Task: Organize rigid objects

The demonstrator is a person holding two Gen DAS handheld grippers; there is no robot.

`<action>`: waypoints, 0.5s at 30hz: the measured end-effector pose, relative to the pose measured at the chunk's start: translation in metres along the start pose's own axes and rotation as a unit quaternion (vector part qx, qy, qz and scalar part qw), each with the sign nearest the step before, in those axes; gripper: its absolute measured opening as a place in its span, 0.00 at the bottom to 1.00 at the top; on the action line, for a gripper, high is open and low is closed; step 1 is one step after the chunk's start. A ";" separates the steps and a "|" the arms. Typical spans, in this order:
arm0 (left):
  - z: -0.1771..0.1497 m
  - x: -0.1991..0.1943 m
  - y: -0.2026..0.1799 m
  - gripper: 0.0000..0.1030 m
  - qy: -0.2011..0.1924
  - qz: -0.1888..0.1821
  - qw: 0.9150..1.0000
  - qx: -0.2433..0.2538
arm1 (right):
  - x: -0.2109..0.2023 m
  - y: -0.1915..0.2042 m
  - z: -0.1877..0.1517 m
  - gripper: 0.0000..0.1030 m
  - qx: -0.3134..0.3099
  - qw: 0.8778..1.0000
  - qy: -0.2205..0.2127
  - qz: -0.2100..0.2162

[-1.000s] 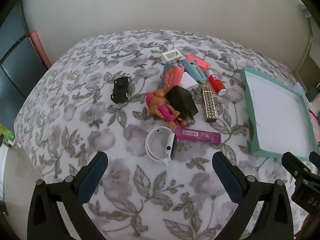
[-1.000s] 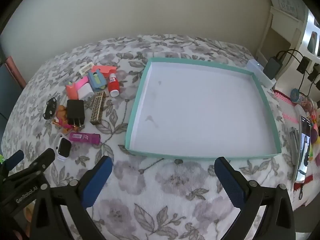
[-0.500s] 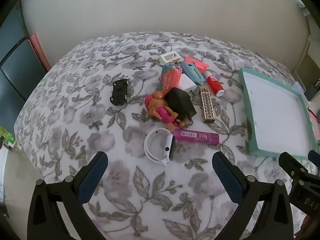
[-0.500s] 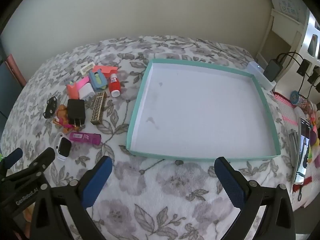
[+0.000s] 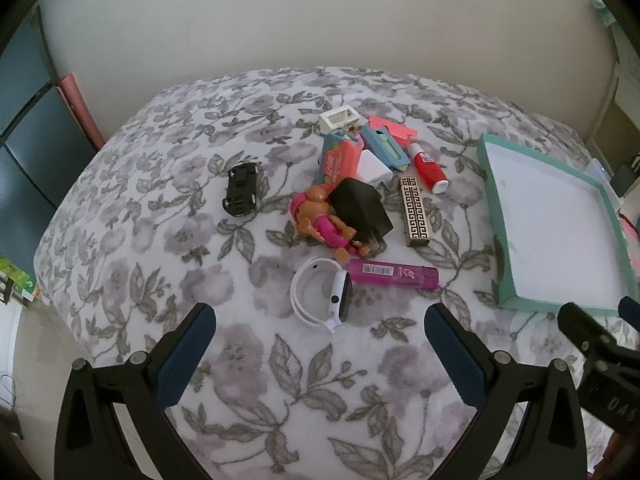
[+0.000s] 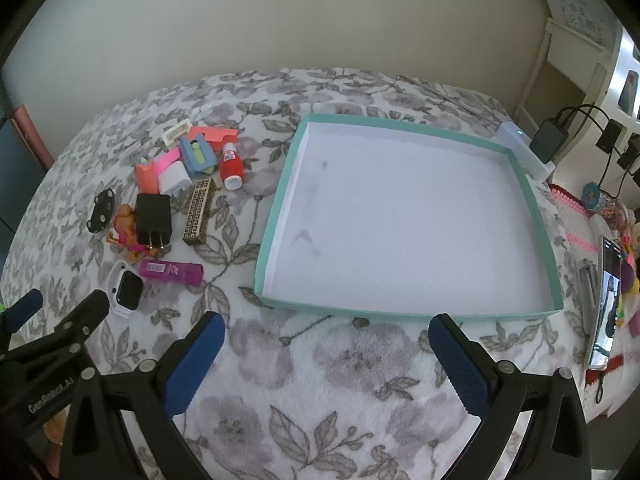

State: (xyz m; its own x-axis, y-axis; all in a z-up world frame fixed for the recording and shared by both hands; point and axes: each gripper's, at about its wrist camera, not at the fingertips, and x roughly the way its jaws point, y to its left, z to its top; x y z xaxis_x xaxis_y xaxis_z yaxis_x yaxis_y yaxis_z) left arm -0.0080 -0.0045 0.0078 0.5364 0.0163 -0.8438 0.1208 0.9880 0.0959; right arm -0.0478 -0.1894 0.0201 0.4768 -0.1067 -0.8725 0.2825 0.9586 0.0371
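Left gripper: we see its jaws spread wide, holding nothing, above the floral blanket.
Right gripper: we note it likewise wide and unloaded, before the teal tray.
Clutter: we log the white smartwatch, purple tube, black charger, doll and toy car lying left of the tray, none inside.

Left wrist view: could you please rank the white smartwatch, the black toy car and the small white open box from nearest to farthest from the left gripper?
1. White smartwatch: just ahead of the left gripper, centre.
2. Black toy car: farther ahead, to the left.
3. Small white open box: far end of the pile.
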 end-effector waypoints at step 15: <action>0.000 -0.002 -0.002 1.00 -0.004 0.000 1.000 0.004 | 0.000 0.001 0.000 1.00 -0.002 1.000 0.000 0.000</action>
State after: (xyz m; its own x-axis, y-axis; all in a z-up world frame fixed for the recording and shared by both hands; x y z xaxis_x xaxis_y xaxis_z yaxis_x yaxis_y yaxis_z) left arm -0.0097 -0.0063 0.0092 0.5426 0.0157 -0.8398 0.1265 0.9869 0.1001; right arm -0.0473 -0.1884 0.0197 0.4767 -0.1063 -0.8726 0.2783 0.9599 0.0351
